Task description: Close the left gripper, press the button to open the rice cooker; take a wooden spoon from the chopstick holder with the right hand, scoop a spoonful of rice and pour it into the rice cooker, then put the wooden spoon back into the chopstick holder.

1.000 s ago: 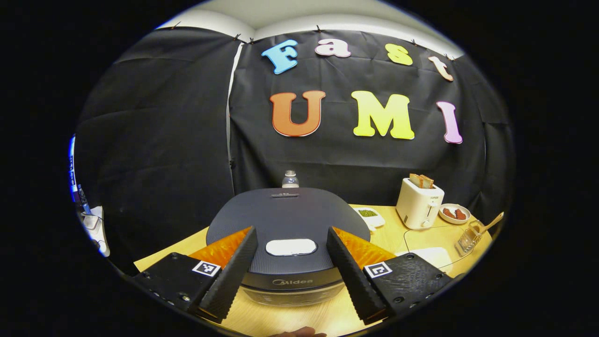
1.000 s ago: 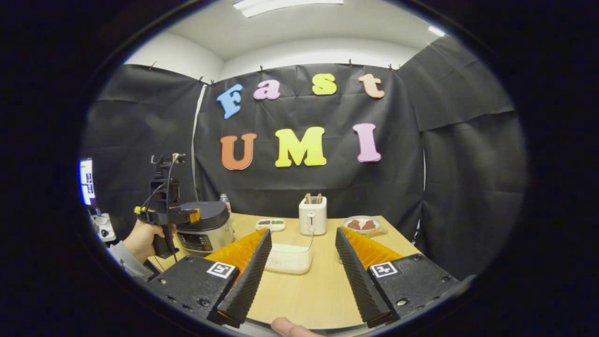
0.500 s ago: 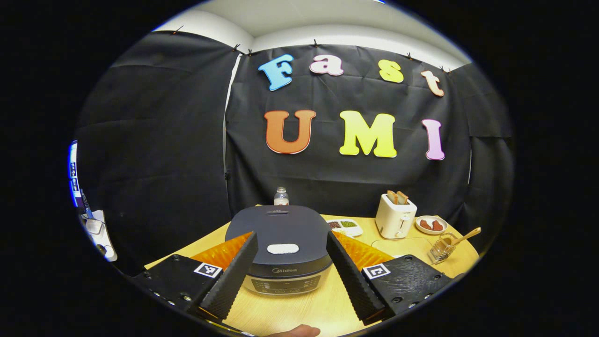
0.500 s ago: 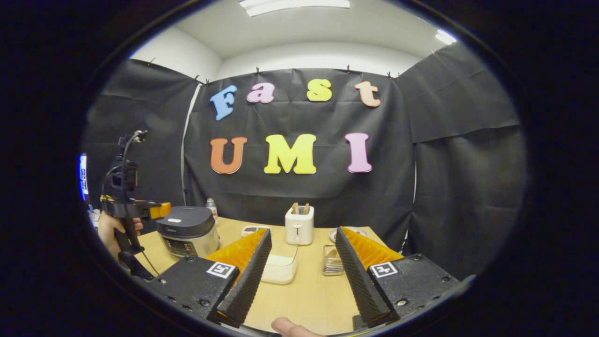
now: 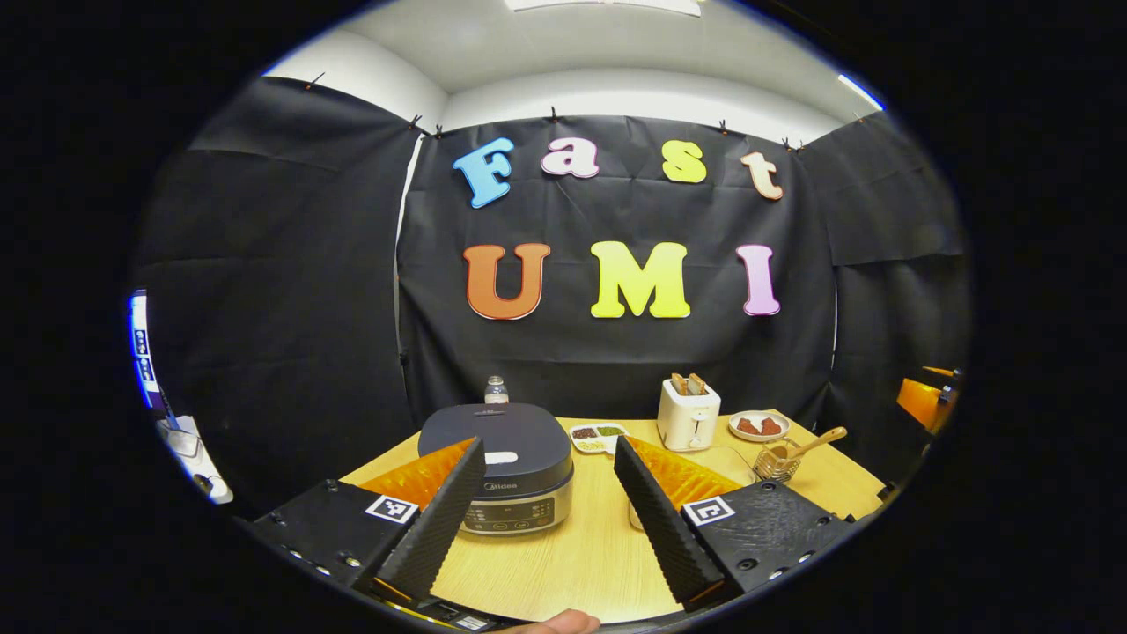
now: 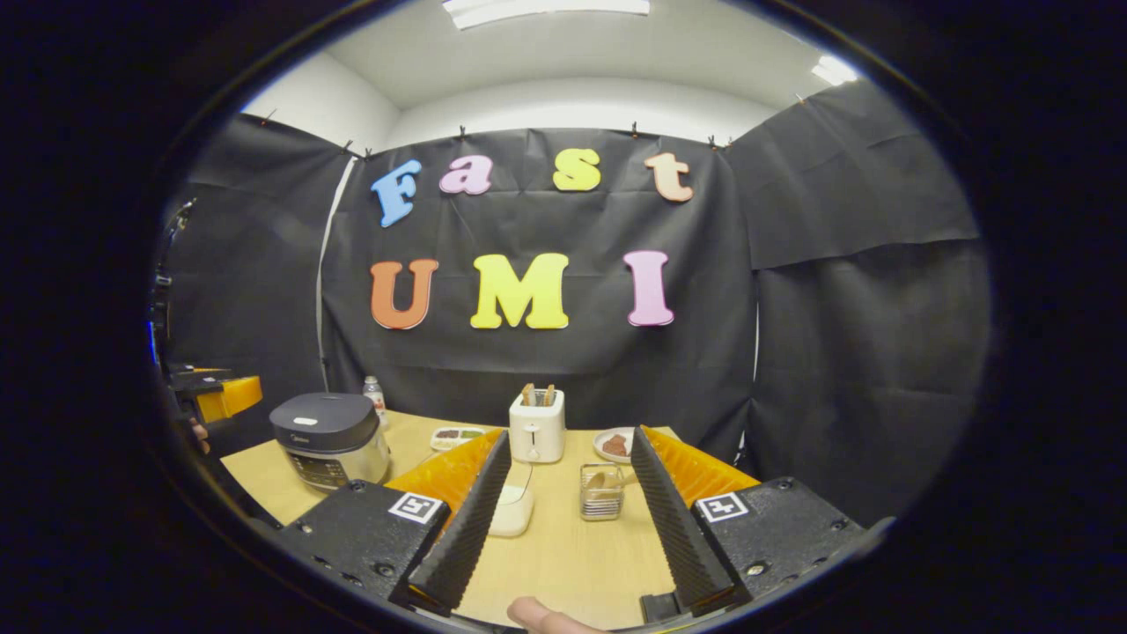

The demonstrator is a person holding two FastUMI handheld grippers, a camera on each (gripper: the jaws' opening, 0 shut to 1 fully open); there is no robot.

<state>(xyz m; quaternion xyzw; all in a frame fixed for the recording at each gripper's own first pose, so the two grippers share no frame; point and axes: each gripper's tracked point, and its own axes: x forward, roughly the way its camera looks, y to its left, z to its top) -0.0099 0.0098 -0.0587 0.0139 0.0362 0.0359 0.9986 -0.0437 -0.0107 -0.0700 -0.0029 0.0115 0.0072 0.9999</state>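
The dark rice cooker stands on the wooden table with its lid down and a white button on top. My left gripper is open, well back from the cooker and level with it. A wire chopstick holder at the right holds a wooden spoon leaning right. In the right gripper view the holder stands between the fingers of my open right gripper, farther off. A white rice container is partly hidden by its left finger. The cooker sits far left.
A white toaster with bread, a plate of brown food, a divided dish and a small bottle line the table's back. The other gripper's orange part shows at the left edge, a fingertip at the bottom.
Both grippers have drawn back from the table. The left gripper moved away from above the cooker's lid, which stays down. Both stayed open.
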